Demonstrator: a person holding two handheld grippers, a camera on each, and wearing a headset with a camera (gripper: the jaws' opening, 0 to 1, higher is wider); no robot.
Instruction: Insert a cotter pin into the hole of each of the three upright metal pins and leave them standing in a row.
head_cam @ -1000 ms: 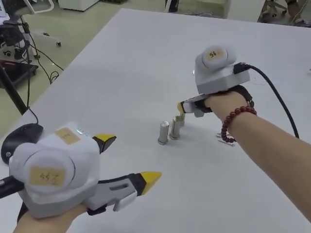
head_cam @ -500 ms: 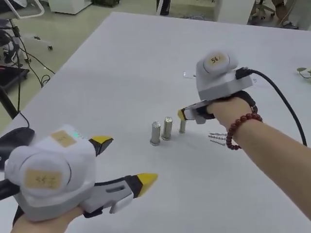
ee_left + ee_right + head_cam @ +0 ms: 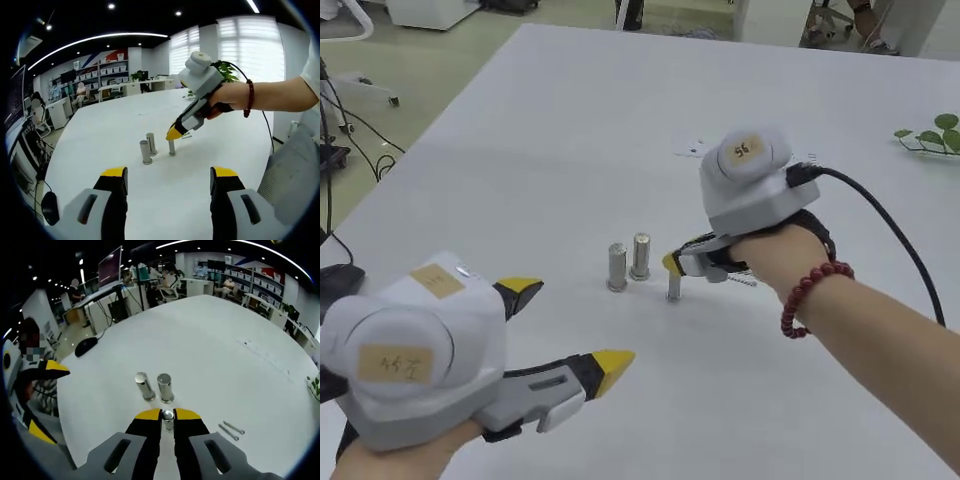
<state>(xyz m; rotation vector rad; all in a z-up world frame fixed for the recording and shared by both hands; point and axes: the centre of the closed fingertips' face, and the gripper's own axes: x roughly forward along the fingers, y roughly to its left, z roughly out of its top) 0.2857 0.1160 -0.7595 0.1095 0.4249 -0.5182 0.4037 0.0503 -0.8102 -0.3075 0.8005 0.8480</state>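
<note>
The right tongs point(image 3: 168, 415) are closed down to a narrow gap, and their yellow tips pinch the head of one metal pin point(image 3: 168, 416). This held pin is upright, and in the left gripper view its foot appears to rest on the white counter point(image 3: 570, 150). The left tongs point(image 3: 167, 175) are spread wide with nothing between the jaws, and they hang low over the near edge of the counter, well apart from the pins

Just beyond the right tongs stand the two other pins point(image 3: 144, 385), upright, close beside each other but not touching. The held pin is near them and set a little apart, on the side towards the person, so the three do not form one straight line. No cotter pin can be made out in any of the pins

Two cotter pins point(image 3: 230, 429) lie flat on the counter just to the right of the right tongs, side by side. A beaded bracelet point(image 3: 810, 290) circles the wrist behind the right tongs. A dark mouse point(image 3: 86, 346) sits near the counter's far-left edge, and a green sprig point(image 3: 925, 135) lies off to the right
</note>
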